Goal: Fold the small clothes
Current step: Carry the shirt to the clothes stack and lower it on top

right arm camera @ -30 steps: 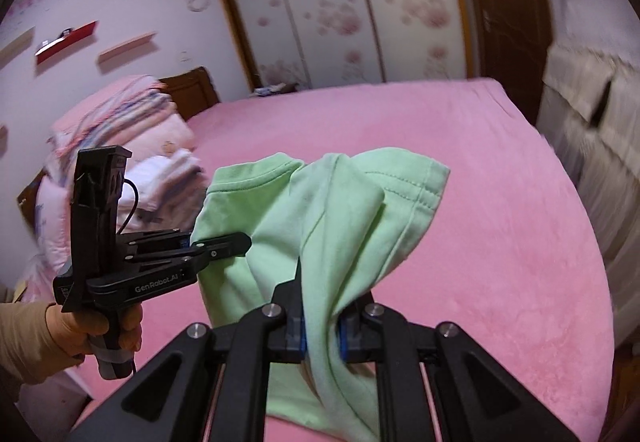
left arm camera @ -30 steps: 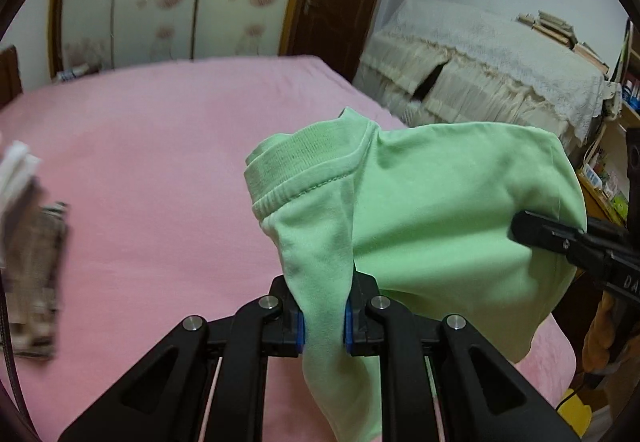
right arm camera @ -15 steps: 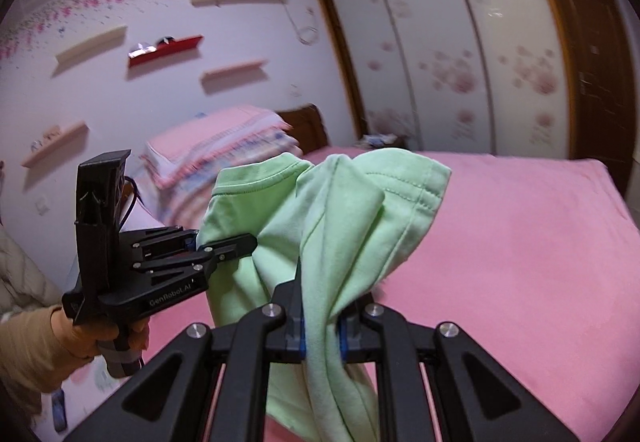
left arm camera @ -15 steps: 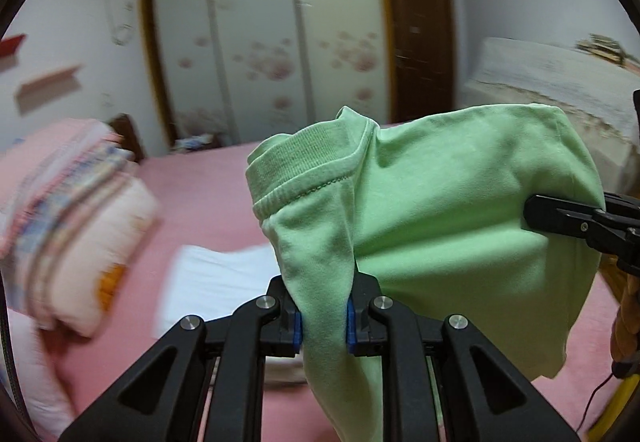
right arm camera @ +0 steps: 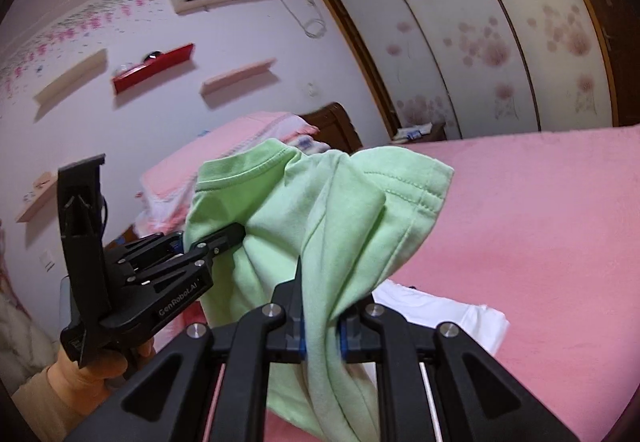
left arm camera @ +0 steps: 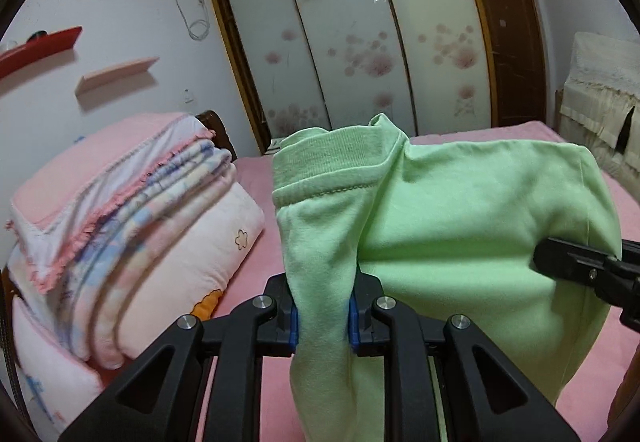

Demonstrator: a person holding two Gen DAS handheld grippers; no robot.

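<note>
1. Green garment (left arm camera: 460, 226) hangs in the air above my pink bed (right arm camera: 540, 210), pinched at two places and touching no surface that I can see.
2. My left gripper (left arm camera: 322, 316) is clamped on a bunched fold just below the ribbed band, cloth pressed between both blue pads (left arm camera: 294, 322).
3. My right gripper (right arm camera: 322, 330) is clenched on another gathered fold near a stitched hem, and the cloth spills down past its jaws.
4. From the right wrist view I see the left gripper off to the left, held by a hand (right arm camera: 100, 366) in a tan sleeve.
5. Stacked quilts and pillows (left arm camera: 132, 234) sit at the head of the bed, near the garment on its left.
6. One white folded cloth (right arm camera: 440, 314) lies flat on the bed under the garment.
7. Sliding wardrobe doors (left arm camera: 360, 42) with flower prints fill the far wall.
</note>
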